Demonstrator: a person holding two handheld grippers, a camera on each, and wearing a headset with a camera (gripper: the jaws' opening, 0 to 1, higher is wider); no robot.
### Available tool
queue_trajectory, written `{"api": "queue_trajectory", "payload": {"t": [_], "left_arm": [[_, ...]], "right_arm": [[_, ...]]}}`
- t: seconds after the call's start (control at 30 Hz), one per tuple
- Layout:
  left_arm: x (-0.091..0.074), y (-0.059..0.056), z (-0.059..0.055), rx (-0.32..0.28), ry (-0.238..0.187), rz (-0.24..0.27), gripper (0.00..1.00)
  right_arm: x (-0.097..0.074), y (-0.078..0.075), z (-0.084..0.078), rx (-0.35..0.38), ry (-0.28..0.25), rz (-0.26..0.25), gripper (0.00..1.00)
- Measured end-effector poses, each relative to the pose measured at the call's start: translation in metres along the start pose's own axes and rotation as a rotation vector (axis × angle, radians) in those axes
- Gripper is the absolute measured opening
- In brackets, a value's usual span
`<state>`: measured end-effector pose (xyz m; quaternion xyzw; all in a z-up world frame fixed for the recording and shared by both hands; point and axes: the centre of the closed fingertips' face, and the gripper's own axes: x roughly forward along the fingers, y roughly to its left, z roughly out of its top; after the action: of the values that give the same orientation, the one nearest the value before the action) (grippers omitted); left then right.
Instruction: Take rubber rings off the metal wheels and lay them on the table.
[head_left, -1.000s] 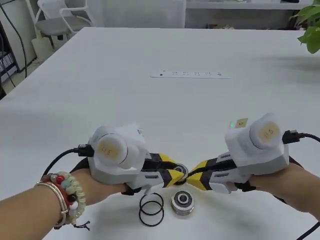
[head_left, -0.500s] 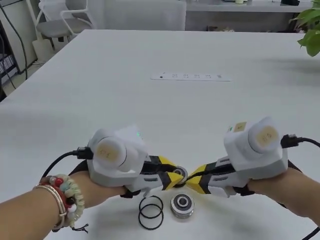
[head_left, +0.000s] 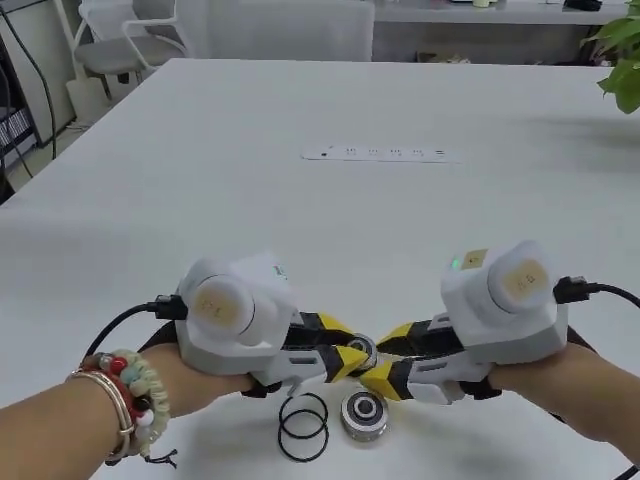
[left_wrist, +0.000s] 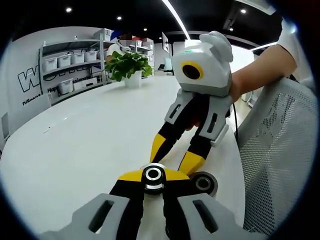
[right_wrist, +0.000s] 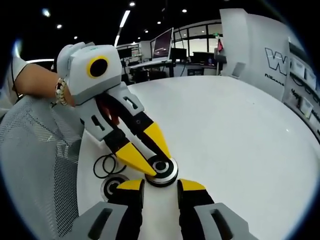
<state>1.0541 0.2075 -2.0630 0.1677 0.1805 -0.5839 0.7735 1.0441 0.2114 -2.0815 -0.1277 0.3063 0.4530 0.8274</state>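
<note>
My left gripper (head_left: 350, 357) is shut on a small metal wheel (head_left: 361, 346), held just above the white table (head_left: 320, 220). In the left gripper view its yellow tips pinch the wheel (left_wrist: 153, 175). My right gripper (head_left: 386, 357) faces it from the right, open, tips close beside the wheel. The right gripper view has the open right gripper (right_wrist: 161, 186) just below the held wheel (right_wrist: 164, 171). A second metal wheel (head_left: 364, 413) lies on the table under the grippers, with two black rubber rings (head_left: 303, 425) to its left. I cannot tell whether the held wheel carries a ring.
A white power strip (head_left: 383, 153) lies further out on the table. A chair (head_left: 120, 35) stands at the far left corner and a plant (head_left: 622, 60) at the far right. The table's near edge is close under my hands.
The right gripper's jaws have spread apart and it has edged down and left, closer to the held wheel. The left gripper still holds the wheel in about the same place.
</note>
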Motion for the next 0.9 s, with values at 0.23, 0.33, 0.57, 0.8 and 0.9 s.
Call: {"api": "queue_trajectory", "payload": {"t": [0.23, 0.33, 0.57, 0.8, 0.9], "left_arm": [[-0.0001, -0.0004, 0.0001, -0.001, -0.004, -0.002, 0.09], [0.0, -0.0004, 0.0002, 0.0, -0.004, -0.002, 0.09], [0.0001, -0.0001, 0.0002, 0.0, -0.003, -0.002, 0.09], [0.0002, 0.0003, 0.0004, -0.001, -0.003, -0.001, 0.09], [0.0001, 0.0004, 0.0006, -0.002, -0.002, -0.001, 0.09]], "right_arm": [[0.0047, 0.0014, -0.0001, -0.015, 0.001, -0.005, 0.26], [0.0032, 0.0001, 0.0006, -0.026, -0.002, -0.005, 0.24], [0.0005, -0.0007, 0.005, -0.031, -0.02, 0.003, 0.22], [-0.0022, -0.001, 0.0035, -0.02, -0.017, 0.02, 0.2], [-0.0031, -0.0006, 0.0026, -0.018, -0.014, 0.023, 0.18]]}}
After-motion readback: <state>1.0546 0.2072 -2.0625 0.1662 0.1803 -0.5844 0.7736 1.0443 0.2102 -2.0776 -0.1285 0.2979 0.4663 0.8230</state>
